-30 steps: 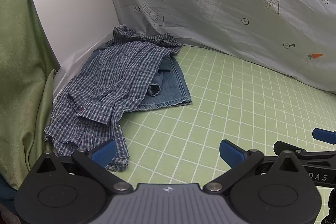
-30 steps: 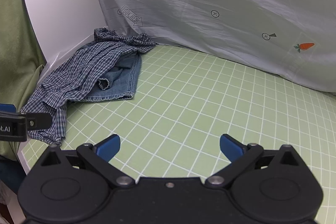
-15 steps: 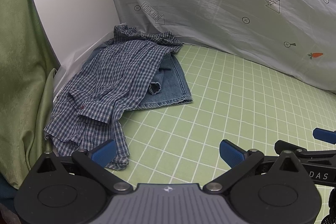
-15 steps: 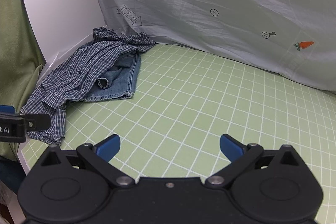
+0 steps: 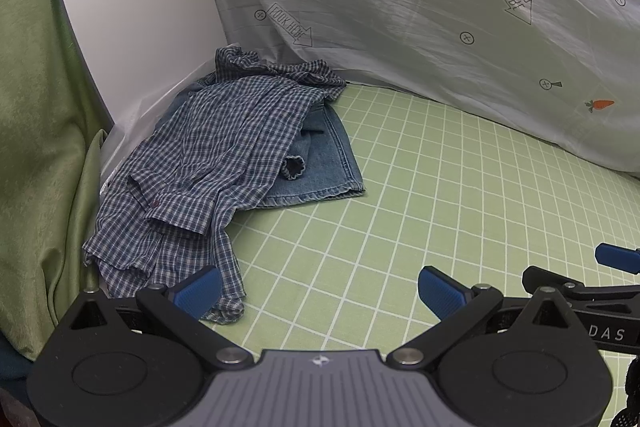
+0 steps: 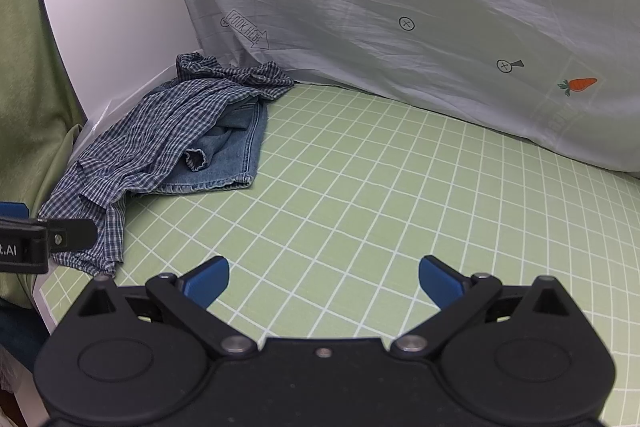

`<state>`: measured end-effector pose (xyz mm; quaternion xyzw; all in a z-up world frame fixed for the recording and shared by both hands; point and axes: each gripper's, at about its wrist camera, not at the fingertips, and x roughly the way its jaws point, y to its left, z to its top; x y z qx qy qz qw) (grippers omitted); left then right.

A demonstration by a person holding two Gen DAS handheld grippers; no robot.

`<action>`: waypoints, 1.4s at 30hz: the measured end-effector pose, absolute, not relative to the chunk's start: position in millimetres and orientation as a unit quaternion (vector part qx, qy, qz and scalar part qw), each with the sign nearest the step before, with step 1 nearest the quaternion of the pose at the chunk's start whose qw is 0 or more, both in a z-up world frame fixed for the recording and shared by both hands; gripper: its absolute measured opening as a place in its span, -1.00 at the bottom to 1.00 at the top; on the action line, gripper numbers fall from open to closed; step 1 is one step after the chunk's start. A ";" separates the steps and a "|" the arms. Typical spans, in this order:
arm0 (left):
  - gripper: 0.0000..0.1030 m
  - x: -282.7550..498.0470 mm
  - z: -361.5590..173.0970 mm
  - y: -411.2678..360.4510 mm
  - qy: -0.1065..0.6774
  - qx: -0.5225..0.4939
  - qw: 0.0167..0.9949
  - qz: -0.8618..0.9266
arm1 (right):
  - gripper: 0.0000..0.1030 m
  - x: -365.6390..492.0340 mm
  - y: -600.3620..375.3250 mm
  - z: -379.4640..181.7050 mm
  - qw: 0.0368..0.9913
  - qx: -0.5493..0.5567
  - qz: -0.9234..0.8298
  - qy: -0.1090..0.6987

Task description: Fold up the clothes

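Almost nothing has moved since a moment ago; both claws hang in nearly the same spots, and the clothes lie just as they did.

The left claw [image 5: 318, 289] is spread wide and holds nothing. The right claw [image 6: 324, 277] is also spread wide and empty. Both float low over the green worktop [image 5: 440, 187] with its white squares.

The clothes sit in a messy heap at the far left corner of the worktop, against the white board [image 5: 132, 7] and the grey sheet [image 5: 400, 7] with carrots on it. On top is the checked shirt [image 5: 200, 155], all crumpled. Under it lies the blue denim piece [image 5: 328, 163], which looks flatter, with its hem facing the open worktop.

The shirt stretches in a long line from the far corner back toward the claws. Its near end lies just beside the left finger of the left claw. From the right claw, the heap is off to the left and farther away. So the left claw is the nearer one, and I think it should reach for the near end of the shirt first. No folding has started yet, as far as I can tell.
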<state>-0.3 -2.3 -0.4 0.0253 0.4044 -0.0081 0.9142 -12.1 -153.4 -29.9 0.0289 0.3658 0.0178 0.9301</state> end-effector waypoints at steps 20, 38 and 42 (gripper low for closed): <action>1.00 7.7 -4.2 2.5 0.410 0.022 0.912 -0.012 | 0.99 -7.2 -149.9 -32.4 0.929 0.021 0.016 0.369; 1.00 113.8 -15.2 72.6 0.403 0.016 0.914 0.042 | 1.00 99.0 -113.3 -16.0 0.940 -0.005 0.039 0.340; 1.00 163.2 -25.3 111.2 0.413 -0.001 0.909 0.065 | 1.00 151.9 -88.6 -14.3 0.940 -0.011 0.052 0.337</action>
